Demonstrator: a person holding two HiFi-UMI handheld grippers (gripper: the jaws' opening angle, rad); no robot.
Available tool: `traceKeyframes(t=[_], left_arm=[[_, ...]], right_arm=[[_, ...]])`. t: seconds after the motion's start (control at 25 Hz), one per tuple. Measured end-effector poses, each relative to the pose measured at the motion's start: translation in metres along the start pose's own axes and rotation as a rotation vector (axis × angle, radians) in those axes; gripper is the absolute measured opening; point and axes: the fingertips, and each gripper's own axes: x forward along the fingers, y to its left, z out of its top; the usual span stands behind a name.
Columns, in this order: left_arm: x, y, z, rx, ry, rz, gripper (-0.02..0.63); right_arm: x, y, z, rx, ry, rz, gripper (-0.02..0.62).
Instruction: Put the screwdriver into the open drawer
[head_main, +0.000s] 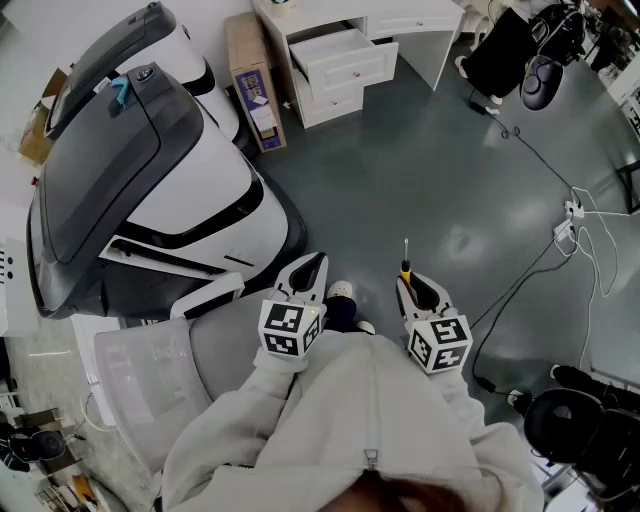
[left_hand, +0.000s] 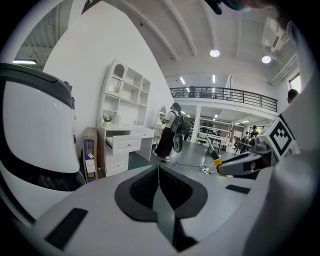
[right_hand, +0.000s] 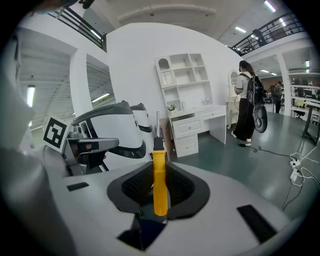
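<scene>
Two grippers reach out from a light-grey top (head_main: 350, 420) at the bottom of the head view, both angled down over the grey floor (head_main: 430, 170). The left gripper (head_main: 314, 263) has its jaws pressed together with nothing between them; the left gripper view shows the dark pads meeting along one line. The right gripper (head_main: 408, 284) pinches the screwdriver (head_main: 405, 262) by its yellow handle. In the right gripper view the handle stands upright between the two pads, and its black collar and thin metal shaft stick out past the jaw tips. The grippers are side by side and apart, and a shoe (head_main: 341, 292) shows on the floor between them.

Close by on the left stands a big white and dark-grey machine (head_main: 150, 180) with a rounded shell. On the right, black cables (head_main: 520, 290) trail across the floor near a white power strip (head_main: 572, 212).

Farther ahead, a tall cardboard box (head_main: 255, 85) stands just beside a white desk (head_main: 420, 25). The open drawer (head_main: 345, 58) — the upper one at the left of the desk in the head view — is pulled out, well apart from the screwdriver. A white shelf unit (right_hand: 185, 75) rises on the desk. Past the desk, a person (right_hand: 247, 107) in dark clothes with a backpack stands on the floor.
</scene>
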Motion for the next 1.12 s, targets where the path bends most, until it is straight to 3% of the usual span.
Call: traceKeyframes(t=[0.6,1.12], left_arm=[[0.0,-0.017,-0.008,0.019,0.03,-0.02,0.02],[0.076,0.05,0.03,0.003,0.031,-0.02,0.02]], right_arm=[[-0.006,-0.011,-0.008,0.08,-0.013,-0.011,0.091],[0.081,-0.034,0.046,0.087,0.011,-0.01,0.091]])
